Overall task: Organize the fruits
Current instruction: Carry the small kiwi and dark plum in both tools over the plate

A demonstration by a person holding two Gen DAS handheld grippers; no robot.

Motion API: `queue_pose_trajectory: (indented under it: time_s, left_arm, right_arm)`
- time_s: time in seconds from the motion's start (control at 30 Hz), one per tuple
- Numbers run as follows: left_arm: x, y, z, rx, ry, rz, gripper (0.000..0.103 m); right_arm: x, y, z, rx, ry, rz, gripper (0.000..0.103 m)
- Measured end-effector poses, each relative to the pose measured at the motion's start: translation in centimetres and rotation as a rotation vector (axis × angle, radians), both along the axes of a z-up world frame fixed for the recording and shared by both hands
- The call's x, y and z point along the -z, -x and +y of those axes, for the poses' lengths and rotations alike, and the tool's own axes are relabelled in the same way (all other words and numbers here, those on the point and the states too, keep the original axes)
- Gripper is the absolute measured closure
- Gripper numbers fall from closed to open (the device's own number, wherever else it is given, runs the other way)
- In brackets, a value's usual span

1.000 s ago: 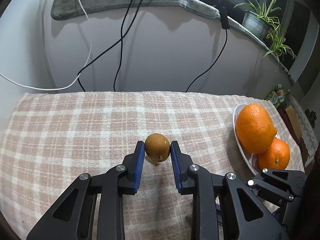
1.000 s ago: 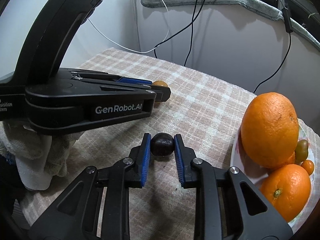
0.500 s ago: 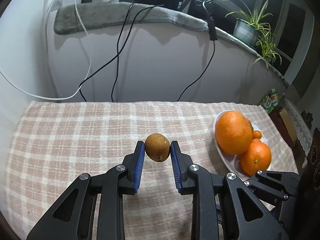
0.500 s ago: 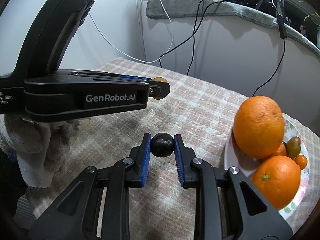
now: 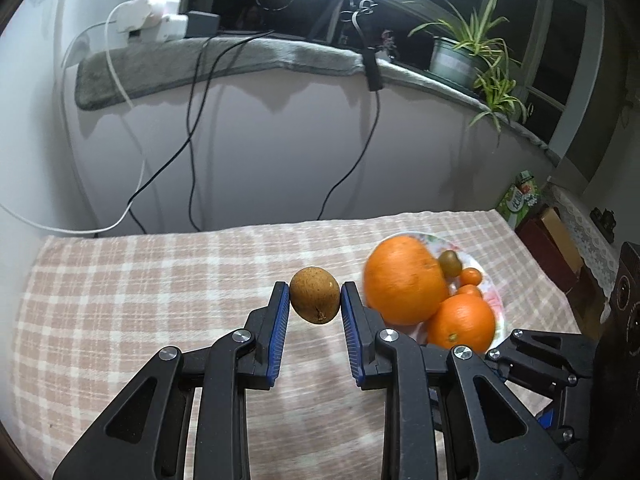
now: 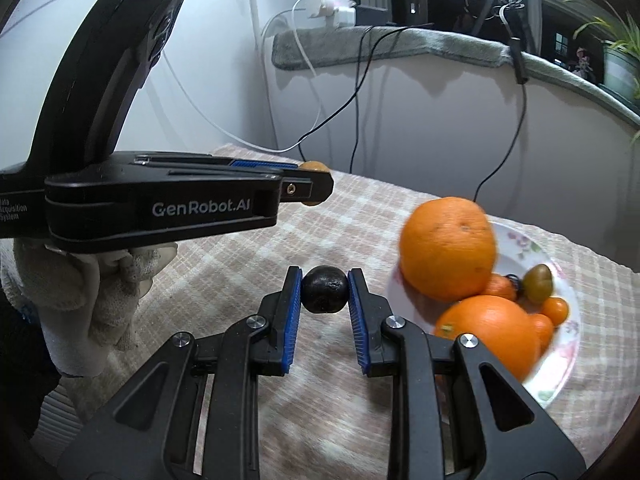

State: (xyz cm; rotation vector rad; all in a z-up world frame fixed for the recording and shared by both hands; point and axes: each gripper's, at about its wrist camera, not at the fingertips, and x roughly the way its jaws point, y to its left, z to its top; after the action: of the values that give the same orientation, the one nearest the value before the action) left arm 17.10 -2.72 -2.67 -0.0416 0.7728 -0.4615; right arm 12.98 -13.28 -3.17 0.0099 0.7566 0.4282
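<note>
Plate point(image 5: 494, 280) placement is what the coming move turns on: in the left wrist view the flowered dish lies at about two o'clock from the left gripper point(image 5: 315, 306), near its right-hand finger, and in the right wrist view at about three o'clock from the right gripper point(image 6: 324, 295), just beside it. It already carries a big orange point(image 6: 448, 248), a smaller orange point(image 6: 492, 332), a few little orange fruits and one olive-green one, so the free room looks to be along its rim. The right gripper seems the nearer of the two, with the left gripper at its ten o'clock, farther from the dish. Both pairs of fingers are drawn nearly together, each clamped on a fruit held clear above the checked cloth point(image 5: 140, 280): the left on a brown oval fruit point(image 5: 315, 294), its long axis tilted a little off upright between the blue pads, the right on a small dark round fruit point(image 6: 324, 294). A gloved hand point(image 6: 80, 300) carries the left gripper.
</note>
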Motion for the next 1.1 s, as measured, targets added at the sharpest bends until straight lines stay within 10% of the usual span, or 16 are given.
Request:
queue_pose_trajectory:
  time_s: [1.1]
  left_arm:
    - [-2.1,0.0,-9.8,0.139,-0.023,-0.034,0.078]
  right_arm:
    - [-0.7,0.1,-11.7,0.181,-0.078,-0.027,0.079]
